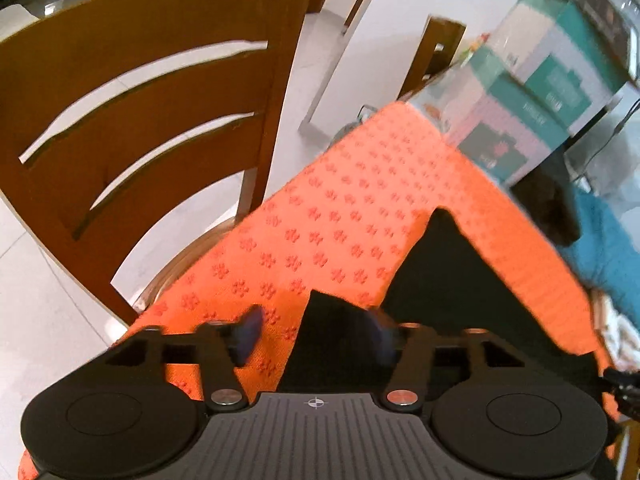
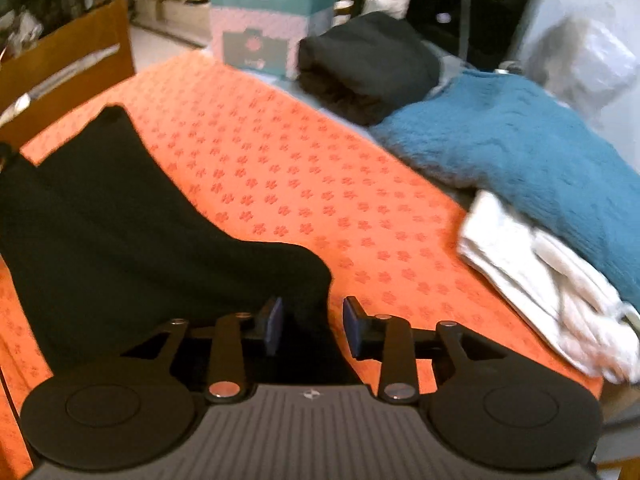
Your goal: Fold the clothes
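While the black garment lies spread on the orange patterned mat, both grippers are seen bearing down on its near edge. Far left, a wooden chair is glimpsed beyond the mat's edge. Next, the left gripper is held with its jaws apart; a pointed flap of the black cloth sits in the gap, yet no pad is seen pressing on it. Moving right, the right gripper is found with its jaws also apart, though narrower, and the garment's right-hand edge runs between them, unpinched as far as can be judged. Further right, a folded dark garment, a teal blanket and a white cloth are parked at the mat's far side, well apart from the work, with stacked boxes behind.

For this step to be done well, both edges should probably be seated deep between the pads before anything is closed, and one layer or both should be chosen on purpose. The two grips ought to be matched in height, so the fold is carried over evenly and the cloth is not dragged askew.
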The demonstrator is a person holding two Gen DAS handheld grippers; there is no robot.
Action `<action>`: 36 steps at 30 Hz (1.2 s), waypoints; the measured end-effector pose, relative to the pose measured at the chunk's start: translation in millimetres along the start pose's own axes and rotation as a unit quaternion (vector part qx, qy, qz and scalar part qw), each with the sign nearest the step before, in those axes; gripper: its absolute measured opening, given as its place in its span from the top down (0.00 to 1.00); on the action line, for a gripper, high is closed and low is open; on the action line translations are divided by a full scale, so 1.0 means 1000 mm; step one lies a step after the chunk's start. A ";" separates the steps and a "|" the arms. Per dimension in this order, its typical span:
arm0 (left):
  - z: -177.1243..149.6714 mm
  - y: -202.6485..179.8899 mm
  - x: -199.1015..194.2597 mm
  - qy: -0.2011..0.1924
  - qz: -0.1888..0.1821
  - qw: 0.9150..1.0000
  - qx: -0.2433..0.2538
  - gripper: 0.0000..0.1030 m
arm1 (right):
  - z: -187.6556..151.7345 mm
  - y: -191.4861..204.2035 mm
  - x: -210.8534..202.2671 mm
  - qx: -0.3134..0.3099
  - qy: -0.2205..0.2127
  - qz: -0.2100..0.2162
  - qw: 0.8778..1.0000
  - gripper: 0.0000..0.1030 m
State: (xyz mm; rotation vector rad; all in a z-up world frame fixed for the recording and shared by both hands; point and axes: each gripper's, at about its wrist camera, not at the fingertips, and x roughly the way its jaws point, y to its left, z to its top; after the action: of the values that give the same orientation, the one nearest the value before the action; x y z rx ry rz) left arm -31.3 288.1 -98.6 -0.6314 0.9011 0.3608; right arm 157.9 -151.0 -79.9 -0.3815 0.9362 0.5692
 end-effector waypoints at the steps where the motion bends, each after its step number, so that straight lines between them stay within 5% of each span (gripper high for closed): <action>1: -0.001 0.002 0.000 0.008 -0.006 1.000 -0.004 0.33 | -0.003 -0.002 -0.008 0.013 -0.003 -0.002 1.000 0.62; 9: -0.012 0.004 0.011 0.045 -0.007 0.999 -0.016 0.29 | -0.071 -0.008 -0.052 0.120 0.017 -0.033 0.992 0.61; 13: -0.007 -0.009 -0.001 0.025 0.000 1.000 0.014 0.29 | -0.121 -0.020 -0.071 0.217 0.028 -0.067 0.974 0.61; 19: 0.007 -0.037 -0.021 0.000 -0.015 0.998 0.058 0.29 | -0.201 -0.054 -0.110 0.414 0.006 -0.137 0.900 0.59; 24: 0.009 -0.076 -0.014 0.025 -0.062 0.992 0.104 0.29 | -0.250 -0.082 -0.131 0.526 -0.034 -0.179 0.831 0.55; 27: -0.002 -0.106 -0.003 0.050 -0.083 0.984 0.151 0.28 | -0.252 -0.091 -0.134 0.532 -0.058 -0.169 0.828 0.55; 33: -0.032 -0.145 0.024 0.101 -0.103 0.966 0.216 0.28 | -0.205 -0.083 -0.109 0.365 -0.043 -0.115 0.923 0.52; 36: -0.043 -0.155 0.033 0.118 -0.109 0.960 0.229 0.28 | -0.183 -0.074 -0.093 0.277 -0.036 -0.100 0.955 0.50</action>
State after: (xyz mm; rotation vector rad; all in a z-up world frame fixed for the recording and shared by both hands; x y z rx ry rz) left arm 44.7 142.8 -90.5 -0.3402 1.0879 -0.1272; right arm 42.0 -335.0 -97.1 0.0517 0.9322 0.1193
